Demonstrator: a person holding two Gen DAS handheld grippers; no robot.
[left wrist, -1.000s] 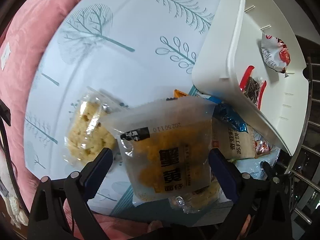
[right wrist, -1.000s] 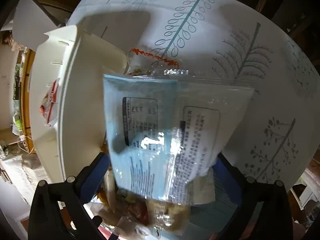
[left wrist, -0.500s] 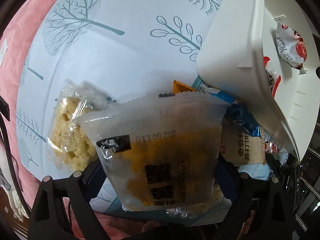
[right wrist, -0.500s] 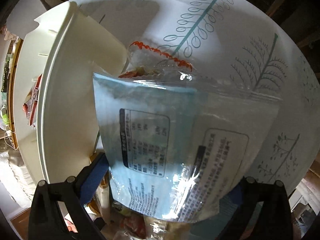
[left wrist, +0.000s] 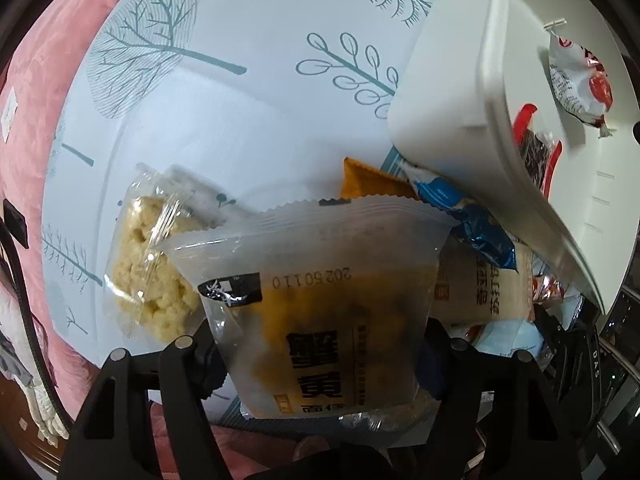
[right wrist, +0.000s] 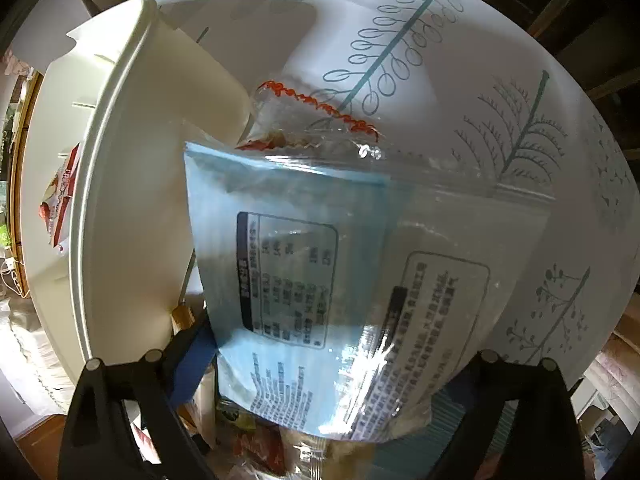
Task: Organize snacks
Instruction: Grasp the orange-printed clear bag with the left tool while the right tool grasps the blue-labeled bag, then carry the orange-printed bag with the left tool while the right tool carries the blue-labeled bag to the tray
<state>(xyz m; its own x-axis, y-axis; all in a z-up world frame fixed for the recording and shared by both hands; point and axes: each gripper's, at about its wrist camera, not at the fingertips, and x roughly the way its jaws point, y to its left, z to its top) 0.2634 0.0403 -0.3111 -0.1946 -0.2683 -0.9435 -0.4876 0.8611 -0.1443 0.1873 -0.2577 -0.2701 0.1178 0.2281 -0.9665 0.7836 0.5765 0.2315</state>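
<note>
My left gripper (left wrist: 316,344) is shut on a translucent packet with a yellow snack and black print (left wrist: 320,300), held above the table. A clear-wrapped pale rice cake (left wrist: 148,276) lies left of it on the tree-print tablecloth (left wrist: 224,92). My right gripper (right wrist: 332,364) is shut on a light blue packet with printed tables (right wrist: 344,284), lifted beside the white bin (right wrist: 120,208). The white bin also shows in the left wrist view (left wrist: 452,92), at the right, with a red-and-white packet (left wrist: 576,80) and a dark red-edged packet (left wrist: 536,156) inside.
A pile of snacks lies by the bin: an orange packet (left wrist: 368,180), a blue foil packet (left wrist: 476,228), a beige cracker packet (left wrist: 484,292). A clear packet with a red zigzag edge (right wrist: 316,120) lies behind the blue one. Pink cloth (left wrist: 36,92) borders the table's left.
Both grippers have lifted their packets and drawn closer to the bin. The left view shifted right, so the rice cake sits further left and lower.
</note>
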